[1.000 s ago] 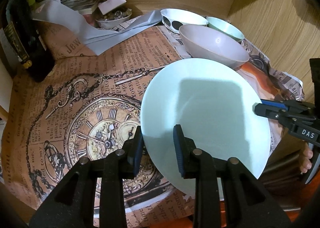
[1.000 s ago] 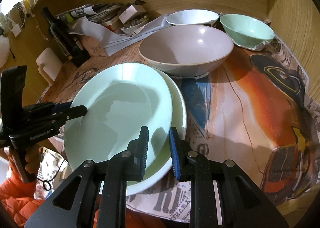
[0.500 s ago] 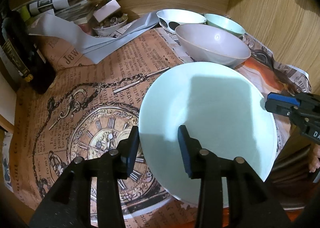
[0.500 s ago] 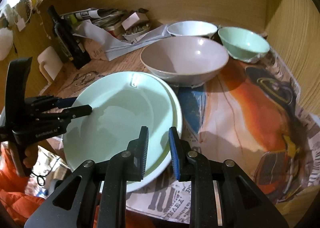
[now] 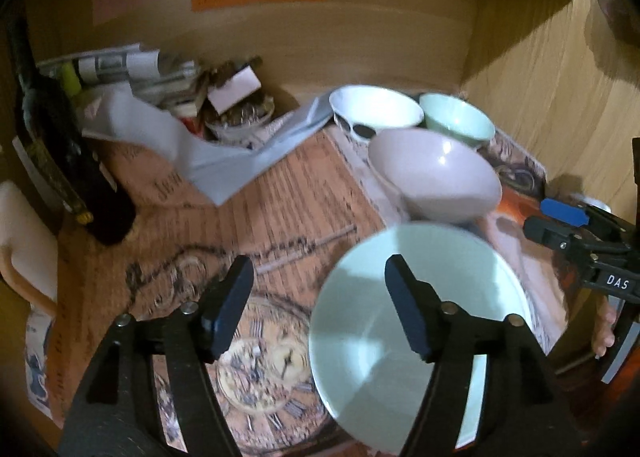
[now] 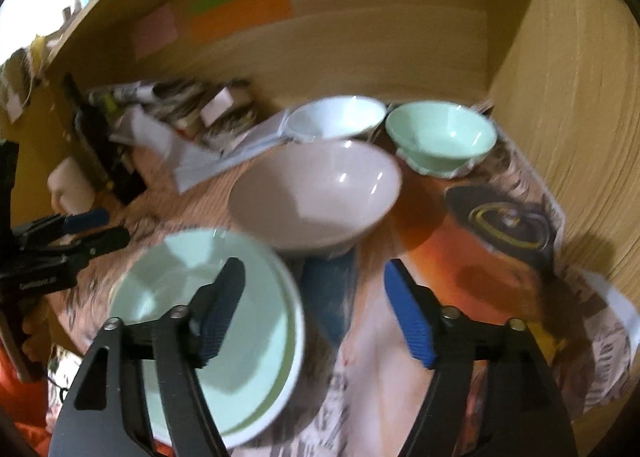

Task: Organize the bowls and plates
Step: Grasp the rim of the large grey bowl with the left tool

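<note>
Two claws hang spread above the surface (image 5: 280, 193), and neither holds anything. The landmark here is the pale green plate (image 5: 400, 345), which lies flat on a slightly wider white plate (image 6: 294, 341) at the near edge of the surface; judging by that, the plates are already stacked and the grip is no longer needed.

Far left of the green plate, a dark bottle (image 5: 60, 161) stands at the surface's edge. Behind it and to the left, a heap of papers and a small cluttered dish (image 5: 240, 117) fill the back corner. Directly over the plate's left rim, the left claw (image 5: 316, 305) has just been opening its jaws, with nothing pressed between them. Over the plate's right rim, the right claw (image 6: 312, 313) has likewise just been opening and is empty; the plate sits below its left finger, apart from it.

Just behind the green plate rests a large pinkish bowl (image 6: 316, 193), almost touching it. Behind that bowl stand a white bowl (image 6: 336, 121) and, to the right, a small green bowl (image 6: 440, 141), all separate. They likely remain to be nested, the big pink one being the natural base.
</note>
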`<state>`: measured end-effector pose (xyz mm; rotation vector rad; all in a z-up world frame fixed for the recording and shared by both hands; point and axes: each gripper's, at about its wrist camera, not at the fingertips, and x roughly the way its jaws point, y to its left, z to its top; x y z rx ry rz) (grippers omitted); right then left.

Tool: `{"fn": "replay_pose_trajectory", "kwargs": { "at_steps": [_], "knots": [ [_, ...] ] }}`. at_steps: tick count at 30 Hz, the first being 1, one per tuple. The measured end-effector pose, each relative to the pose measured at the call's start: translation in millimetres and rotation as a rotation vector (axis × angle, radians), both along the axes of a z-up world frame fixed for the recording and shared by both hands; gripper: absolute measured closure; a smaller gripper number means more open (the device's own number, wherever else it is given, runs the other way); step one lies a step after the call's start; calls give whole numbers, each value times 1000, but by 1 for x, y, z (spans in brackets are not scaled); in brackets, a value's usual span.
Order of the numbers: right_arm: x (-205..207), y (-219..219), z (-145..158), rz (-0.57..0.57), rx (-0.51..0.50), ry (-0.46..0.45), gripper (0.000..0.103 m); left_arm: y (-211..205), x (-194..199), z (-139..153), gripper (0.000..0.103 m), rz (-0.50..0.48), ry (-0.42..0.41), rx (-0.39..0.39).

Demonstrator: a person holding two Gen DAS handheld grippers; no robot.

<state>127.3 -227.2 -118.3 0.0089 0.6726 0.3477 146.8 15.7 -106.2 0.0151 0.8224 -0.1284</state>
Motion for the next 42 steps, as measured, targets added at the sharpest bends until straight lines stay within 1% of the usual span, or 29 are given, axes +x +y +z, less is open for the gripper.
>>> {"fn": "replay_pose_trajectory", "kwargs": {
  "at_steps": [2,6,9,14,19,25,26,28,29,31,33,34,35,37,39,42],
  "knots": [
    [5,-3,7,-19,2,-31,29,0,10,4,34,-1,-3,-2],
    [14,-7,14,-48,0,-81,19,-4,33,5,32,-11,17,-13],
    [26,-11,17,-68,17,-96,18,-8,51,2,31,-26,48,-29],
    [50,-16,12,-83,37,-68,17,-20,78,-8,30,-54,97,-27],
    [74,-19,0,-84,43,-12,18,-31,103,-20,30,-80,141,-19],
    [90,-18,-15,-85,28,41,18,-39,118,-26,30,-106,155,-43],
    [91,-20,-17,-83,30,48,20,-41,119,-27,30,-111,155,-41],
    [94,-20,-21,-82,35,67,33,-43,123,-28,31,-120,157,-38],
    [96,-20,-23,-77,35,79,37,-44,125,-29,33,-125,158,-41],
    [98,-19,-26,-63,43,99,47,-46,127,-30,40,-137,163,-47],
    [100,-18,-29,-56,43,114,55,-48,131,-33,51,-155,179,-55],
    [100,-18,-31,-53,40,120,59,-49,131,-34,53,-160,186,-58],
    [100,-16,-32,-44,36,128,61,-51,133,-36,58,-167,194,-61],
    [100,-14,-34,-28,30,134,68,-53,135,-41,63,-185,213,-72],
    [100,-12,-35,-19,15,132,72,-54,137,-44,69,-193,224,-77],
    [99,-9,-36,-23,-10,120,73,-58,139,-50,74,-213,246,-92]
  ]
}}
